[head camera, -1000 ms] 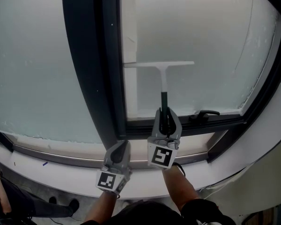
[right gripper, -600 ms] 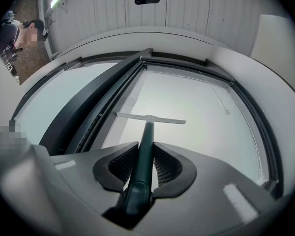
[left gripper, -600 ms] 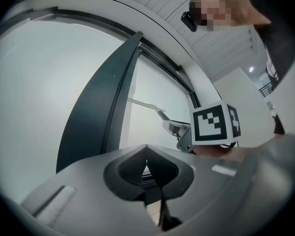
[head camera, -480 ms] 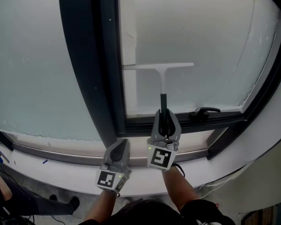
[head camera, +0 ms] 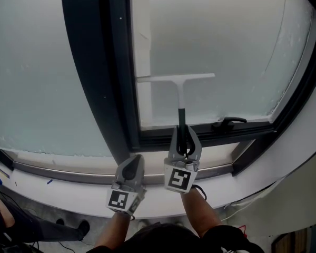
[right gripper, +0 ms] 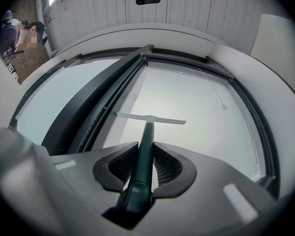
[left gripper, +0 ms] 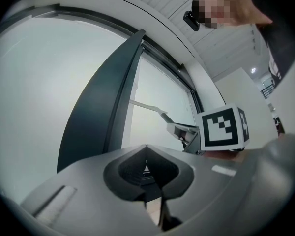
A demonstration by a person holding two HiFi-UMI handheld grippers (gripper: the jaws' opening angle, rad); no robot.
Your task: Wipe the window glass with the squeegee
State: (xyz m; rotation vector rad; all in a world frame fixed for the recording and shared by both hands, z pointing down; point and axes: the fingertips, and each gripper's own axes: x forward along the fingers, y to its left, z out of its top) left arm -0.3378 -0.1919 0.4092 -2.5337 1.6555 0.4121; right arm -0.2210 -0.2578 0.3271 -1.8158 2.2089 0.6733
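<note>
- Glass first: the window glass of the right pane has loads of open room to the right of the blade and above it, so sweeps that way look safe to me.
- The dark frame post stands on the left. The blade's left end sits close beside it, over a pale strip at the pane's edge. Push left and I'd expect the blade to knock the post and skip.
- The squeegee is up on that pane, its white blade level across it and its dark handle running down into the right gripper, whose jaws are clamped on the handle. The hold is low on the handle, so pressing hard could twist the blade and leave streaks.
- The left gripper hangs by the sill with its jaws closed on nothing, just left of the right one. The two could bump on a down-left pull.
- The window latch sits at the bottom frame, right of the handle, and a low rightward stroke could snag it.
</note>
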